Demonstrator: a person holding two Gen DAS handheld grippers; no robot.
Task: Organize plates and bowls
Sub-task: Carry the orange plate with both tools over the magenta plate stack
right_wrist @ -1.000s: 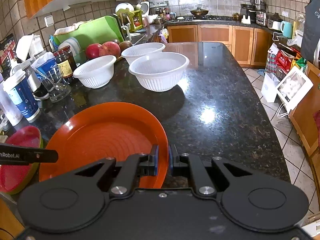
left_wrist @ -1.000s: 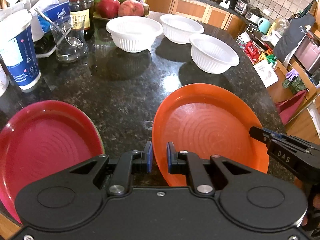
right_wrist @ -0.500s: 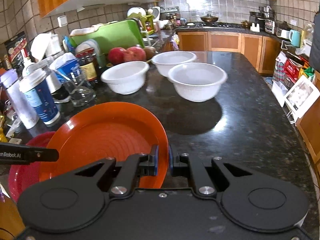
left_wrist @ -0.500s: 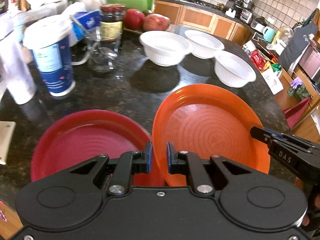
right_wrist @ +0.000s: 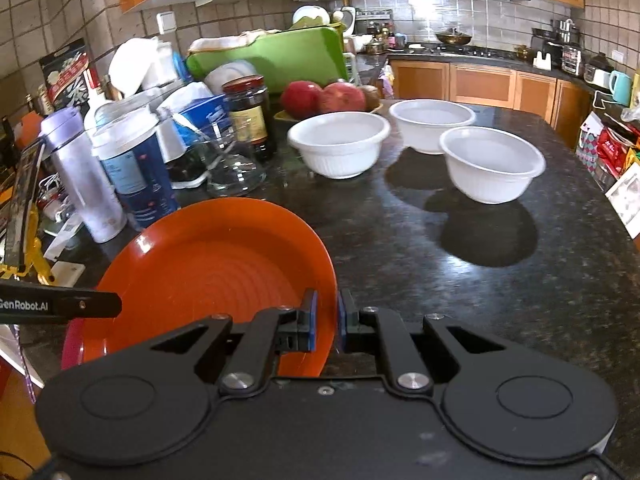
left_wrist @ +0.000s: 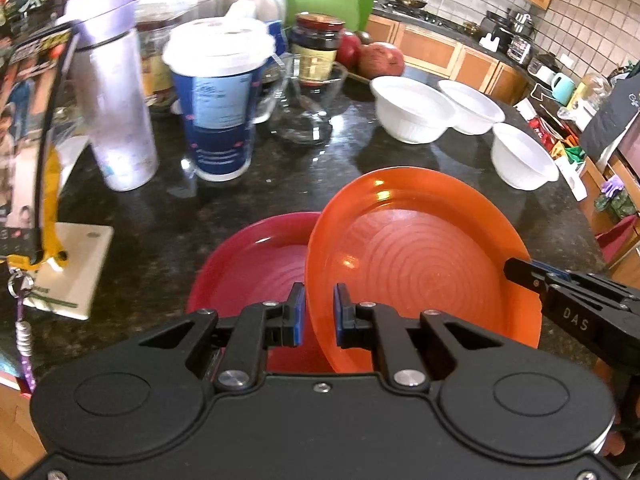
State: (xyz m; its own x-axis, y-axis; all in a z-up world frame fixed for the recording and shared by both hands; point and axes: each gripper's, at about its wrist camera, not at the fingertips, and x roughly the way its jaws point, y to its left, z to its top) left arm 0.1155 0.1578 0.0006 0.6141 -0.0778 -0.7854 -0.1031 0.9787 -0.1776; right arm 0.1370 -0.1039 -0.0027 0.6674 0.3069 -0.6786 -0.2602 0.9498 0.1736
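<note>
**Orange plate poised over red**

We hold the orange plate [left_wrist: 420,264] by opposite rims: our left gripper [left_wrist: 319,314] and right gripper [right_wrist: 325,326] each pinch an edge between blue pads. The red plate [left_wrist: 256,264] lies just beyond and below the left jaws. To stack cleanly, we should lower both sides evenly, centre it, then release together. Three white bowls [right_wrist: 339,142] wait farther ahead.
</note>
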